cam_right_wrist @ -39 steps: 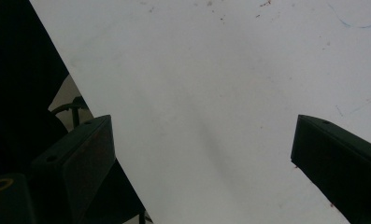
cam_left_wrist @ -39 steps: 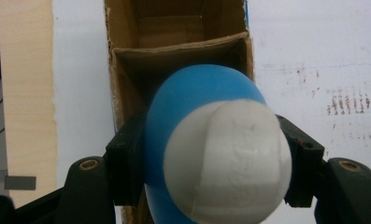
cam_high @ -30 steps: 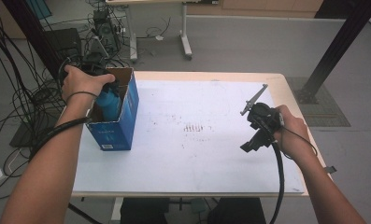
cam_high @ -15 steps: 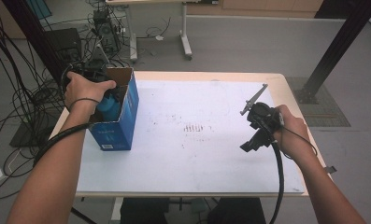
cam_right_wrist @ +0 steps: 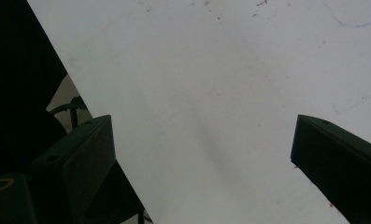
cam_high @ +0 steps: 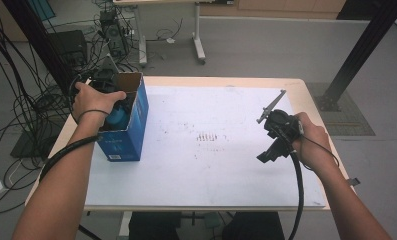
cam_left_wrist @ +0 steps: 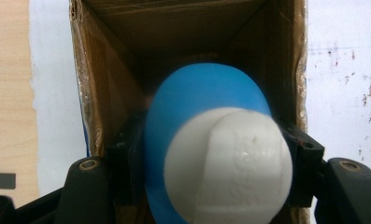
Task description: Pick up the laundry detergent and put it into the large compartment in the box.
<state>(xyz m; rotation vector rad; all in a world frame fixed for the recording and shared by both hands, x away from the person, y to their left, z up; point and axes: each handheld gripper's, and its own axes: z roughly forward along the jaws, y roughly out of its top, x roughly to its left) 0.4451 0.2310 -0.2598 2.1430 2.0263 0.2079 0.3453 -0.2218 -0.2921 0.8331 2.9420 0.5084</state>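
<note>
Right gripper view, nearest: right tongs [cam_right_wrist: 202,154] spread wide, nothing between the jaws, bare white sheet [cam_right_wrist: 220,84] below them, sheet edge running diagonally at left with dark floor past it

High view: person's forearms come in from the bottom. Right hand [cam_high: 313,142] holds the right tongs [cam_high: 267,156] above the sheet's right part, jaws aimed toward the near side, cable trailing back along the arm, well apart from the box

Left gripper view: left tongs [cam_left_wrist: 206,154] pinching a blue bottle [cam_left_wrist: 192,98] with a white cap [cam_left_wrist: 227,163], one pad on each side of the bottle body, cap toward the camera. Bottle sits in the open mouth of a brown cardboard box [cam_left_wrist: 103,84], inner walls on both sides of it, dark box interior behind

High view again: left hand [cam_high: 93,100] over the open top of the box [cam_high: 131,130], blue printed outside, standing upright at the left part of the surface [cam_high: 196,82] on the sheet's left edge. Blue of the bottle [cam_high: 117,117] shows just under the hand inside the box opening. Faint smudges near the middle of the sheet

Farther off: grey floor, tangle of black cables [cam_high: 26,75] at left, legs of another desk [cam_high: 198,40] behind, a black post [cam_high: 358,55] at right
</note>
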